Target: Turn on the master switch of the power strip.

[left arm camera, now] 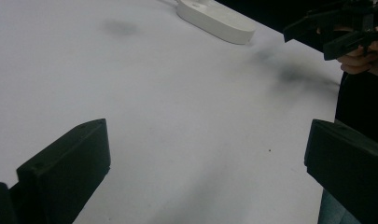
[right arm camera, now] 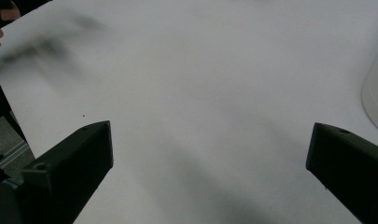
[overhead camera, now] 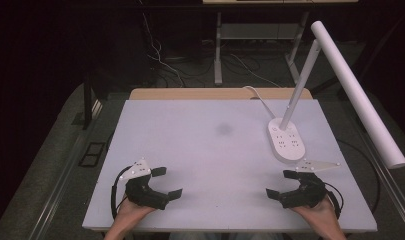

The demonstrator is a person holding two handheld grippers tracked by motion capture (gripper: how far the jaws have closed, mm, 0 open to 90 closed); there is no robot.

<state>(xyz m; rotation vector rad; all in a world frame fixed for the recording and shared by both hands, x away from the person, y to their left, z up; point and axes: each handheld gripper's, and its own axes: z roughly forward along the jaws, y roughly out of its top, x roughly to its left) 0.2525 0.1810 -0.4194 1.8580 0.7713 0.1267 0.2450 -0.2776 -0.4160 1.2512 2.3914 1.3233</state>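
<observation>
Both jaws gape wide: left hand-held gripper [overhead camera: 165, 182] at 7 o'clock, right hand-held gripper [overhead camera: 282, 185] at 5, holding nothing. White worktop [overhead camera: 200, 150] apparently bare except the lamp base [overhead camera: 286, 140] at 2; nothing begun.

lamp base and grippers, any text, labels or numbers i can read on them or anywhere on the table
No text can be read anywhere.
Lamp base: small dark marks on its top, too small to read as words or symbols.
Left gripper and right gripper: small dots on their grey plates, no lettering visible.
Table: a faint dark smudge, no writing.
</observation>
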